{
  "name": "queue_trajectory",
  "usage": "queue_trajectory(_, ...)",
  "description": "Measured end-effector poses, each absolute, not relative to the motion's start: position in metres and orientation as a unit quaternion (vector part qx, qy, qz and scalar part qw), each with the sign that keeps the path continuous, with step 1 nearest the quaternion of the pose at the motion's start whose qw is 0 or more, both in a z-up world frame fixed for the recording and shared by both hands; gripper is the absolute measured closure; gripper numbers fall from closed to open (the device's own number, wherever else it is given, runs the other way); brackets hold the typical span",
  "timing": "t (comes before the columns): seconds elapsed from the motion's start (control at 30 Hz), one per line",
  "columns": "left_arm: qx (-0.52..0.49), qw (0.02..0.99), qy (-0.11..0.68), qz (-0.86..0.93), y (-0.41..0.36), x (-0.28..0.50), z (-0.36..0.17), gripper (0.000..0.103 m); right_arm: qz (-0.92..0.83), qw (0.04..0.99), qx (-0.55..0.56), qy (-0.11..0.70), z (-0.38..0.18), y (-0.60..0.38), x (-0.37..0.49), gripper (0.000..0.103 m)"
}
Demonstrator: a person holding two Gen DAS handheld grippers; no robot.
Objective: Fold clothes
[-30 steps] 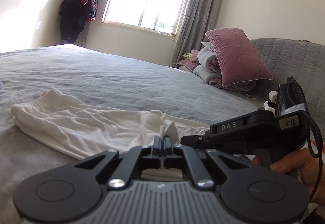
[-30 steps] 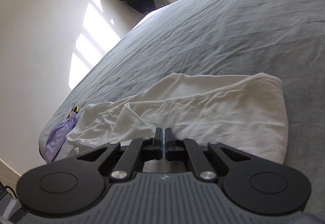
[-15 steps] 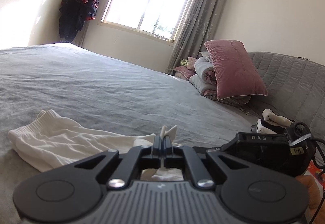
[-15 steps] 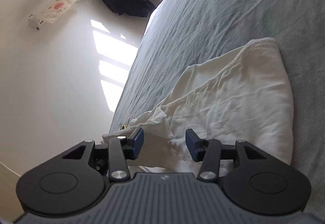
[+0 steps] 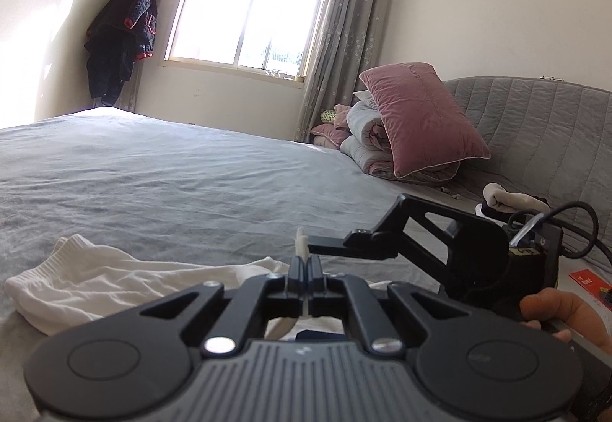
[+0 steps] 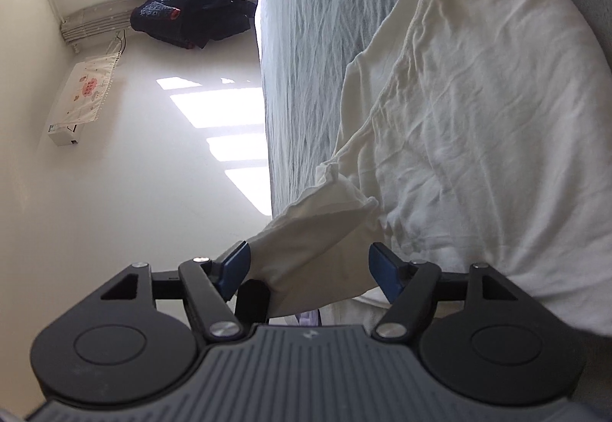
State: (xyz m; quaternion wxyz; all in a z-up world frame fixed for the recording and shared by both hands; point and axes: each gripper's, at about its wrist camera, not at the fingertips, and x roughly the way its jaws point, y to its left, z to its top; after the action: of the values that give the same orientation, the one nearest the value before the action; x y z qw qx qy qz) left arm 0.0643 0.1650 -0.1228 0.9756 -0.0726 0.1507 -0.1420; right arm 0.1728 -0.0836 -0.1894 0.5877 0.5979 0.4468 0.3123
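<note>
A white garment (image 5: 114,284) lies crumpled on the grey bed sheet (image 5: 191,185). My left gripper (image 5: 306,265) is shut on one edge of it, and a small tip of fabric pokes up between the fingers. In the right wrist view, which is rolled on its side, the garment (image 6: 478,135) spreads across the sheet (image 6: 306,39). My right gripper (image 6: 310,273) has its jaws opening. A lifted flap of the garment runs between the blue pads (image 6: 235,269), which do not press on it. A hand (image 5: 566,315) holds the right tool's black housing (image 5: 478,261).
A pink pillow (image 5: 420,116) leans on folded quilts (image 5: 363,139) against a grey padded headboard (image 5: 535,139). Rolled socks (image 5: 505,196) and a red booklet (image 5: 589,280) lie at the right. A dark coat (image 5: 122,39) hangs beside the window (image 5: 244,9).
My right gripper has rolled onto its side and gone from shut to wide open, letting go of the garment. My left gripper has risen a little, still clamping the fabric edge.
</note>
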Motion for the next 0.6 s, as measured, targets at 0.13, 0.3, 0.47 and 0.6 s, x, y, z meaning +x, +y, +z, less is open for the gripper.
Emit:
queue_trajectory(0.13, -0.039, 0.976, 0.153, -0.148, 0.158, 0.057, -0.127, 0.101, 0.3, 0.583, 0.618, 0.434, -0.193, -0.091, 0.174, 0.031)
queue_trajectory(0.3, 0.008, 0.974, 0.163, -0.154, 0.143, 0.053, -0.136, 0.101, 0.29, 0.596, 0.618, 0.424, -0.192, -0.098, 0.17, 0.038)
queue_trajectory(0.47, 0.04, 0.971, 0.168, -0.162, 0.13, 0.048, -0.146, 0.101, 0.278, 0.631, 0.595, 0.414, -0.187, -0.104, 0.166, 0.075)
queue_trajectory(0.6, 0.069, 0.969, 0.175, -0.159, 0.119, 0.043, -0.154, 0.1, 0.269, 0.672, 0.552, 0.413, -0.181, -0.099, 0.163, 0.096)
